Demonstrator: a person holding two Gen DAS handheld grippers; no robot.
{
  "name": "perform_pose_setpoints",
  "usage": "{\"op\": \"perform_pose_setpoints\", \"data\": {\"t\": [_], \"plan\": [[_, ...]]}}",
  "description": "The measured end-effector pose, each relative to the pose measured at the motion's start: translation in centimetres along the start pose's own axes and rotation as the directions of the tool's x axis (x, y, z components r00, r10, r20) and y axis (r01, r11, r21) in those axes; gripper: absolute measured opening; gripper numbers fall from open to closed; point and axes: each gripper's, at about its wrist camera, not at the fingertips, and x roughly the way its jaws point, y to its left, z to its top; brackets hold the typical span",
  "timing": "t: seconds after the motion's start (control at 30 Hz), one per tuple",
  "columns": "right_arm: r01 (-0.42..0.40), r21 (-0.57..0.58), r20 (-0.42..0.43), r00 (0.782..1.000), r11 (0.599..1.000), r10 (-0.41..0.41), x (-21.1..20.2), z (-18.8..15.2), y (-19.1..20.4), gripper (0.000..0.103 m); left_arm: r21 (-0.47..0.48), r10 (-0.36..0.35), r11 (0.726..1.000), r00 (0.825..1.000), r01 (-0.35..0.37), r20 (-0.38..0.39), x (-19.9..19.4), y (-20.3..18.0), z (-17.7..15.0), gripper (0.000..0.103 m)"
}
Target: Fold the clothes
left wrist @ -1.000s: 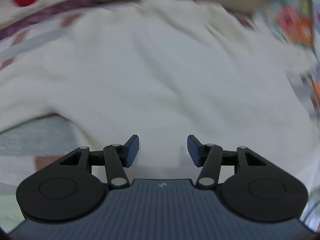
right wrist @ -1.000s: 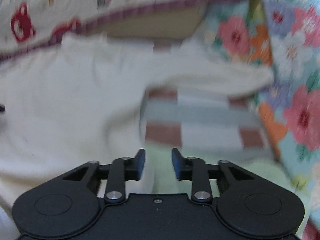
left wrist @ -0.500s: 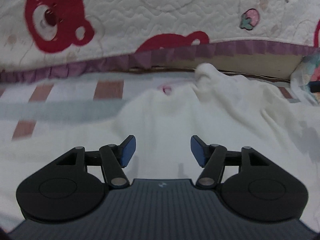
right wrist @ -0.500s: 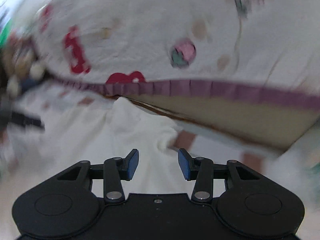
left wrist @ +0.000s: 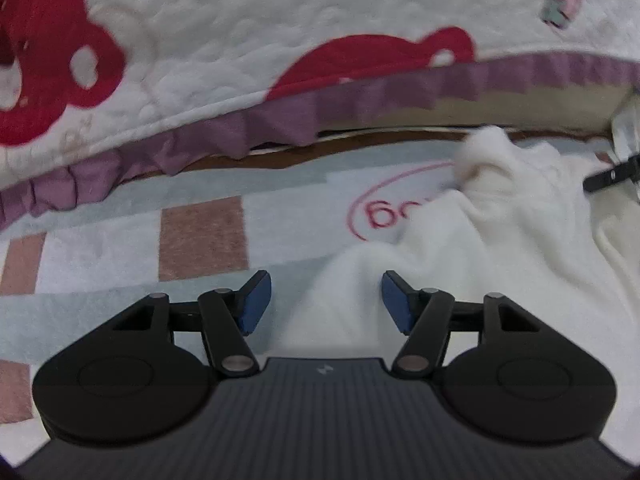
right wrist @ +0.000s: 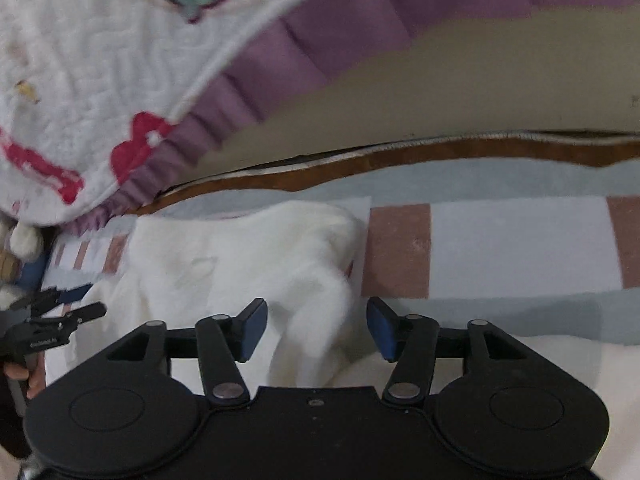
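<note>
My jaws are opening on both sides, nothing pinched: the left gripper (left wrist: 326,300) and right gripper (right wrist: 316,326) each straddle a raised fold of the white garment (right wrist: 240,264), which lies rumpled on the checked blanket (left wrist: 200,232). I judge I'm lining up corner grabs. Both point steeply down; beyond hangs the quilted bedspread (left wrist: 240,40).

Checked pale-blue/brown mat (left wrist: 200,236) underneath, quilted bear-print bedspread (left wrist: 224,40) with purple ruffle (right wrist: 340,28) hanging behind.
</note>
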Motion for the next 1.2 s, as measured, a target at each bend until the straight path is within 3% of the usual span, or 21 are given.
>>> {"op": "perform_pose_setpoints", "data": {"t": [0.13, 0.17, 0.2, 0.23, 0.27, 0.3, 0.33, 0.37, 0.4, 0.47, 0.57, 0.73, 0.87, 1.03, 1.1, 1.17, 1.2], "plan": [[-0.057, -0.004, -0.038, 0.998, 0.998, 0.057, 1.8, 0.1, -0.1, 0.064, -0.037, -0.028, 0.999, 0.999, 0.026, -0.035, 1.4, 0.7, -0.4, 0.070], [-0.042, -0.071, -0.026, 0.999, 0.997, 0.040, 1.6, 0.1, 0.6, 0.048, -0.025, -0.034, 0.999, 0.998, 0.033, -0.049, 1.8, 0.4, -0.6, 0.074], [-0.025, -0.137, -0.012, 1.000, 0.990, 0.024, 1.3, 0.0, 1.2, 0.016, -0.018, -0.035, 0.999, 0.998, 0.034, -0.056, 2.0, 0.2, -0.9, 0.077], [-0.020, -0.177, 0.002, 1.000, 0.984, 0.021, 0.9, 0.0, 1.7, 0.012, -0.013, -0.029, 1.000, 0.999, 0.028, -0.046, 2.0, 0.0, -1.1, 0.077], [-0.034, -0.181, 0.021, 0.999, 0.983, 0.039, 0.3, 0.0, 1.8, 0.010, -0.007, -0.019, 1.000, 0.999, 0.019, -0.035, 2.0, -0.3, -1.3, 0.070], [-0.047, -0.187, 0.043, 0.998, 0.981, 0.056, -0.3, 0.0, 2.0, 0.008, -0.001, 0.003, 1.000, 1.000, -0.003, -0.023, 1.8, -0.6, -1.5, 0.051], [-0.044, -0.204, 0.062, 0.996, 0.978, 0.058, -0.8, 0.0, 2.2, 0.008, -0.014, 0.027, 1.000, 1.000, -0.027, -0.012, 1.5, -0.8, -1.6, 0.039], [-0.031, -0.221, 0.080, 0.996, 0.975, 0.050, -1.2, 0.0, 2.5, 0.008, -0.056, 0.026, 0.998, 1.000, -0.026, -0.007, 1.2, -0.9, -1.7, 0.015], [-0.019, -0.236, 0.100, 0.994, 0.971, 0.044, -1.6, 0.1, 2.8, 0.008, -0.103, 0.038, 0.994, 0.999, -0.038, 0.003, 0.7, -1.0, -1.6, 0.009], [0.002, -0.262, 0.143, 0.989, 0.965, 0.036, -2.3, 0.2, 3.7, 0.007, -0.067, 0.117, 0.991, 0.991, -0.113, 0.065, -0.4, -2.1, -1.6, 0.008], [0.036, -0.300, 0.204, 0.978, 0.953, 0.028, -3.5, 0.5, 5.0, 0.007, 0.035, 0.230, 0.970, 0.957, -0.240, 0.175, -2.3, -4.1, -1.1, 0.008], [0.087, -0.378, 0.289, 0.957, 0.922, 0.028, -5.4, 2.4, 7.3, 0.007, -0.083, 0.285, 0.958, 0.932, -0.273, 0.223, -4.7, -3.1, 2.1, 0.008], [0.089, -0.399, 0.318, 0.947, 0.913, 0.047, -4.7, 3.9, 7.5, 0.007, -0.103, 0.349, 0.937, 0.912, -0.334, 0.216, -3.0, -2.4, 2.8, 0.008], [0.123, -0.396, 0.257, 0.966, 0.910, -0.019, 0.4, 5.3, 6.7, 0.011, -0.045, 0.289, 0.957, 0.952, -0.286, 0.100, 2.3, -0.8, 2.4, 0.009], [0.148, -0.370, 0.263, 0.964, 0.917, -0.050, 1.5, 5.6, 5.6, 0.042, -0.051, 0.258, 0.966, 0.963, -0.255, 0.072, 3.3, 0.3, 2.1, 0.011], [0.181, -0.336, 0.283, 0.956, 0.924, -0.084, 1.2, 5.5, 4.0, 0.053, -0.043, 0.253, 0.967, 0.965, -0.251, 0.064, 3.6, 0.8, 1.9, 0.014], [0.199, -0.317, 0.294, 0.950, 0.927, -0.104, 0.7, 5.4, 3.1, 0.054, -0.033, 0.256, 0.966, 0.965, -0.255, 0.062, 3.6, 0.9, 1.9, 0.017]]}}
